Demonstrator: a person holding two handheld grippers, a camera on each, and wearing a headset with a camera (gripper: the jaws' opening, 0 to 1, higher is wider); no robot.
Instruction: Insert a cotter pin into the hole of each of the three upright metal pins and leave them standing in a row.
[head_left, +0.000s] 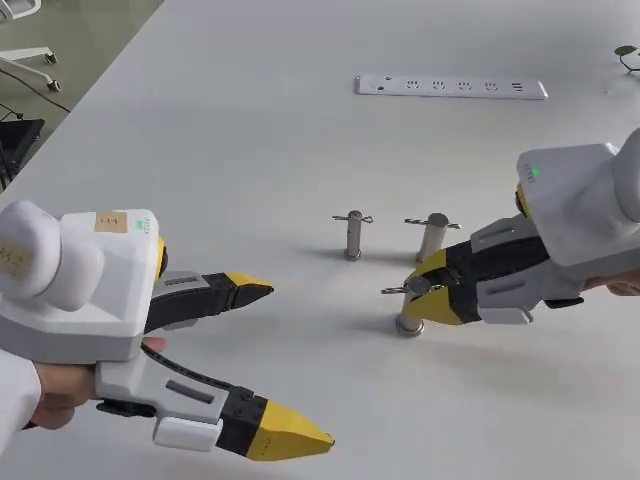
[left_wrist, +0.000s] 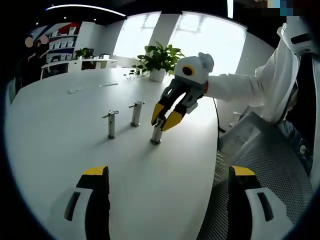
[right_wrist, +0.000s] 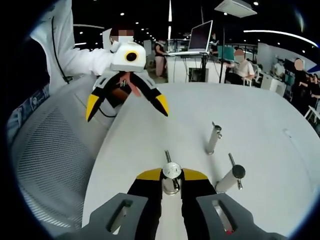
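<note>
The right gripper (head_left: 420, 295) is clenched on the nearest metal pin (head_left: 409, 323), its yellow-tipped jaws pressed against both sides of the shaft just under the head. In the right gripper view that pin's round head (right_wrist: 171, 171) sits tight between the two tips. A cotter pin (head_left: 394, 290) pokes out sideways from the pin's top. This pin stands upright on the white desk (head_left: 250, 150), the closest of the three to the desk's near edge. The two other metal pins, the left pin (head_left: 353, 236) and the right pin (head_left: 432, 238), stand side by side farther from that edge, apart from each other, each with a wire cotter pin crossing its top. The left gripper (head_left: 293, 364) is released, jaws spread wide with nothing between them, held over the near left part of the desk, well apart from all three pins. A white power strip (head_left: 451, 87) lies flat toward the far edge.
</note>
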